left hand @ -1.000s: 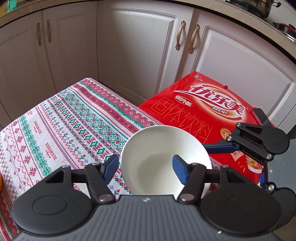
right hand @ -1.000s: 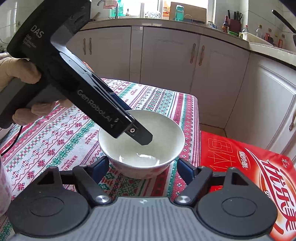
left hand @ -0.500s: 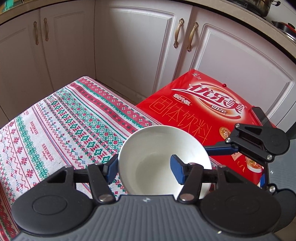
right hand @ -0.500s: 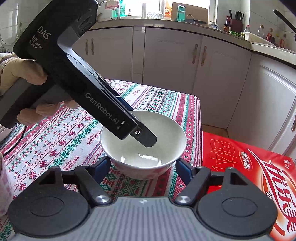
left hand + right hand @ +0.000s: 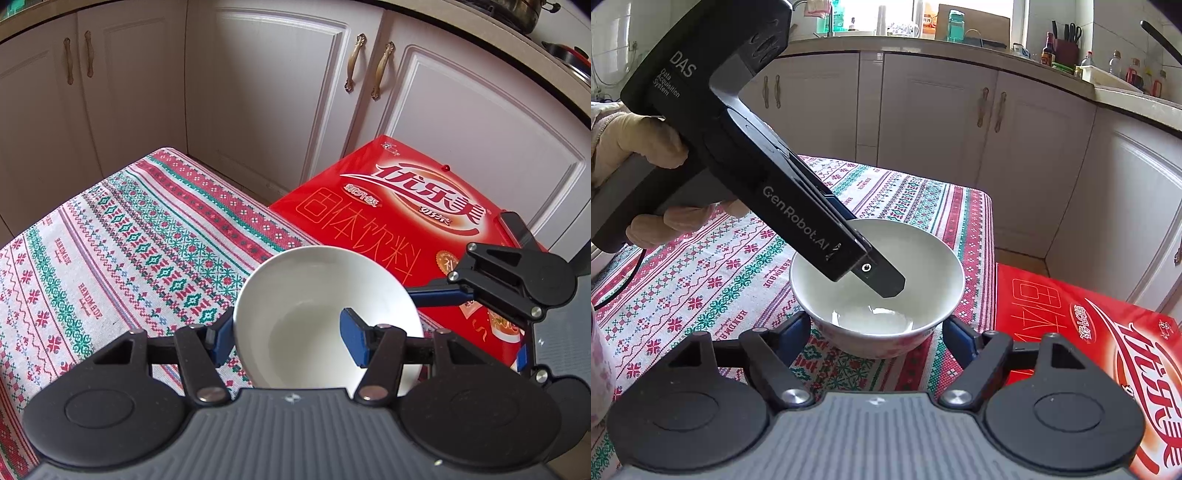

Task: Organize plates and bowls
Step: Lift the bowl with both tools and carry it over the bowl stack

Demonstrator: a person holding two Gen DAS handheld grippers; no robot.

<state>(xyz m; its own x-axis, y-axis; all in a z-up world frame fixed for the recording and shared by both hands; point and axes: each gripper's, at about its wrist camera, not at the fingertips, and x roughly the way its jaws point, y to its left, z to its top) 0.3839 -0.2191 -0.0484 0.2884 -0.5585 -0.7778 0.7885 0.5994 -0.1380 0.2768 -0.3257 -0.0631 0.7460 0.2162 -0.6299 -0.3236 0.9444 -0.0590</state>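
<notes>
A white bowl (image 5: pixel 317 291) stands on the patterned tablecloth (image 5: pixel 110 258) near the table's right edge. My left gripper (image 5: pixel 286 339) is shut on the bowl's wall, with one blue pad against the outside of the near-left rim and the other inside. In the right wrist view it slants in from the left, and one of its fingers (image 5: pixel 882 280) dips into the bowl (image 5: pixel 923 273). My right gripper (image 5: pixel 877 332) sits low in front of the bowl. Its jaws are opening and flank the bowl's foot on both sides, with no clear pressure on it.
A red printed carton (image 5: pixel 399 206) stands right beside the table, lower than its top. White cabinet doors (image 5: pixel 258 92) close off the far side. A person's hand (image 5: pixel 639 147) grips the left tool's handle. A pinkish object (image 5: pixel 596 354) shows at the left edge.
The left gripper's jaws closed in, and its left pad came up against the bowl's outer wall. The right gripper stayed in place around the bowl.
</notes>
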